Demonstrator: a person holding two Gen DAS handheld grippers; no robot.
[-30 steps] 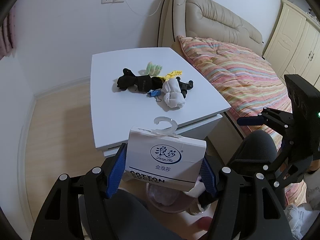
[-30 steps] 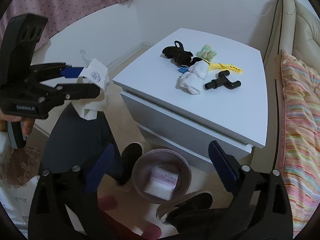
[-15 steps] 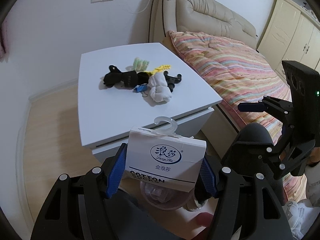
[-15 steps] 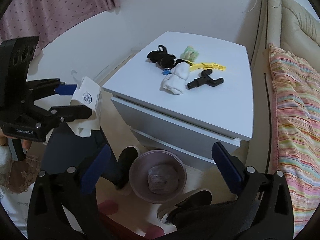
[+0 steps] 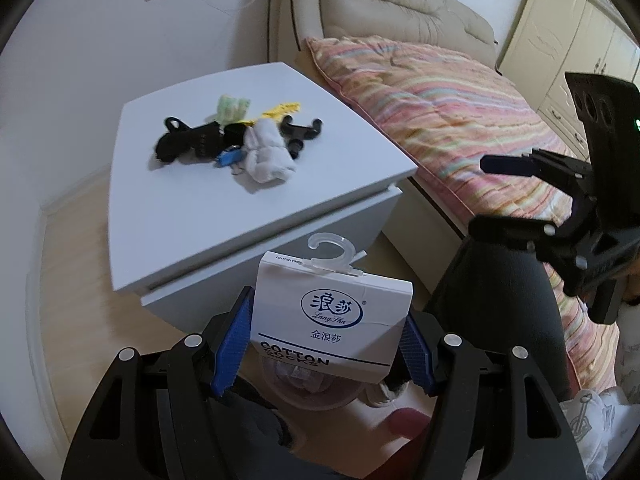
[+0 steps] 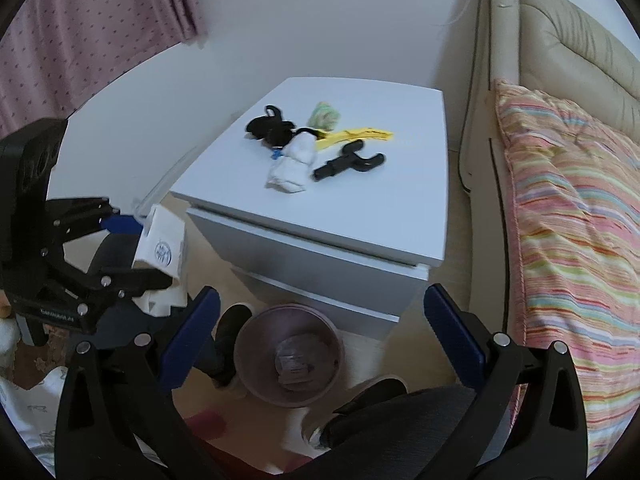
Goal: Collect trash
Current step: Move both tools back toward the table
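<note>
My left gripper [image 5: 326, 340] is shut on a white cotton-socks package [image 5: 332, 320] with a clear plastic hook, held above a pink trash bin [image 5: 316, 390] on the floor. In the right wrist view the left gripper [image 6: 132, 248] holds the package [image 6: 162, 248] left of the bin [image 6: 289, 356], which has wrapped trash inside. My right gripper [image 6: 320, 336] is open and empty above the bin. The white nightstand [image 6: 340, 216] carries a white sock bundle [image 6: 292, 164], black items [image 6: 272, 128], a yellow wrapper [image 6: 356, 136] and a green bundle [image 6: 326, 114].
A bed with a striped quilt [image 6: 572, 240] and beige headboard [image 6: 552, 48] lies right of the nightstand. A pink curtain [image 6: 80, 32] hangs at the left. Cream wardrobe doors [image 5: 572, 32] stand beyond the bed. Dark shoes [image 6: 228, 344] rest beside the bin.
Both grippers have moved back and lower, away from the nightstand. The left gripper still holds the package, now closer to the bin. The right gripper stays open.
</note>
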